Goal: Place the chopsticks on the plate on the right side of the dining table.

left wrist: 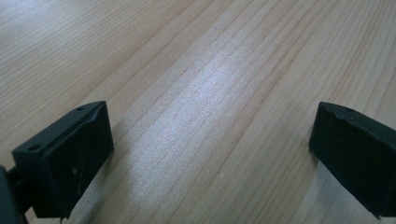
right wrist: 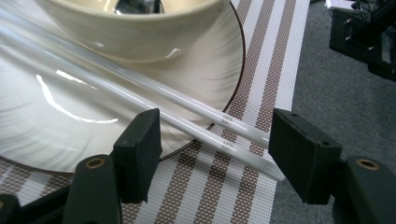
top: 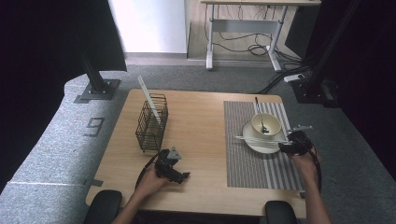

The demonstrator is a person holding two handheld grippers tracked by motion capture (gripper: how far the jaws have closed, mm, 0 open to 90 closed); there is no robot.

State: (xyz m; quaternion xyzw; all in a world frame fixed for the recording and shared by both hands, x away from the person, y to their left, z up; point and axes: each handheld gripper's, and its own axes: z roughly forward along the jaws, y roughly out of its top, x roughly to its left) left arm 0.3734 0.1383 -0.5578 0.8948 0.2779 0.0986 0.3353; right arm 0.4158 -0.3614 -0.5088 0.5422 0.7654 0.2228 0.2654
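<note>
White plastic chopsticks (right wrist: 205, 122) are seen lying as a pair across the cream plate (right wrist: 56, 135), their ends jutting over the striped placemat (right wrist: 261, 93) and sitting between the spread jaws of the right gripper (right wrist: 215, 154), whose pads are not pressed on them. A bowl (top: 265, 124) with a spoon (top: 259, 114) is set on the same plate. The left gripper (left wrist: 210, 154) is held wide over bare wooden table (left wrist: 196, 70), nothing between its jaws. One white utensil (top: 150, 105) is already stood in the wire basket (top: 152, 123); the chopsticks are judged still to be moved. Small grey marks near the chopstick ends cannot be read; a "9" (top: 95, 126) is marked on the floor.
</note>
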